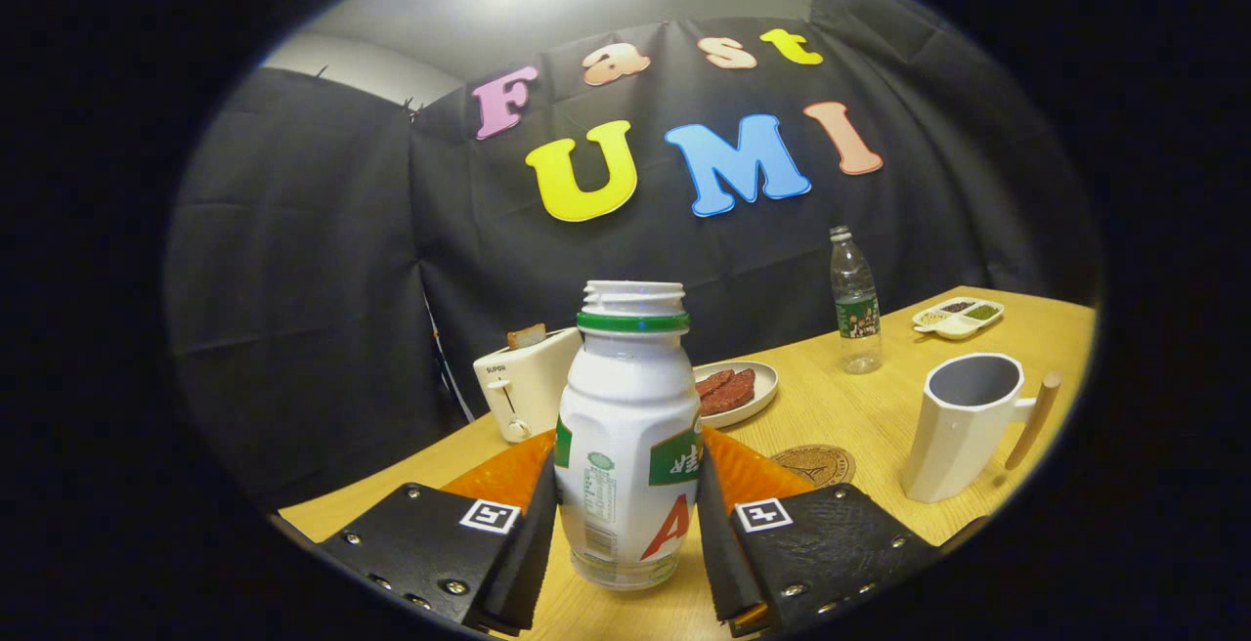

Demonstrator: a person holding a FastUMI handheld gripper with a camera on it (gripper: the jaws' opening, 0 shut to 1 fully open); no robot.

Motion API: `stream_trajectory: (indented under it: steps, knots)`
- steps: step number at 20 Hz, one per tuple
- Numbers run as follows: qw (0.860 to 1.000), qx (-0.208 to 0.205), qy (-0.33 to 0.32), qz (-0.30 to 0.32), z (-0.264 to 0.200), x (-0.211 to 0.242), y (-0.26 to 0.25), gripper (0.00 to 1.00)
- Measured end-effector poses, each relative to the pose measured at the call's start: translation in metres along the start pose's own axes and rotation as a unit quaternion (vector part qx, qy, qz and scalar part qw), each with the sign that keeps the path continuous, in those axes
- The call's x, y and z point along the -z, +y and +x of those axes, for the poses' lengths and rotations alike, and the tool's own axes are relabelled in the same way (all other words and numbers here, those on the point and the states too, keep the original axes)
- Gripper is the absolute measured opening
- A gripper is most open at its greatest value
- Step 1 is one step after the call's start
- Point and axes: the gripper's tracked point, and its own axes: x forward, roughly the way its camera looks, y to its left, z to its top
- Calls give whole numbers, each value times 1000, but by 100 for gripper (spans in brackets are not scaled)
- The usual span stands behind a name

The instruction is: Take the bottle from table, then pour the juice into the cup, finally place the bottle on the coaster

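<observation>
Pressing both sides of the uncapped bottle (627,446), the gripper (625,534) held it upright; the cup (963,426) beyond its right finger looked empty.

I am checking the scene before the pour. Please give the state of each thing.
Gripper: shut on bottle.
Bottle: uncapped, upright, held between the fingers.
Cup: upright, looks empty.
Coaster: bare.
Toaster: bread sticking up.
Plate: holds reddish slices.
Water bottle: capped, upright.
</observation>
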Motion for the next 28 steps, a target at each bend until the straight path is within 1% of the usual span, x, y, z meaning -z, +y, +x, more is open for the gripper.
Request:
stream_trajectory:
  steps: [5,10,15,18,22,28]
  knots:
    - [996,-2,1,87,0,-5,-11,65]
    - [980,2,-14,198,-2,-10,-28,65]
    - [969,19,-17,246,-5,-7,-47,64]
    - [958,20,-26,286,-4,-9,-54,64]
    - [936,13,-46,350,-5,-15,-62,64]
    - [914,12,-57,403,-7,-20,-72,64]
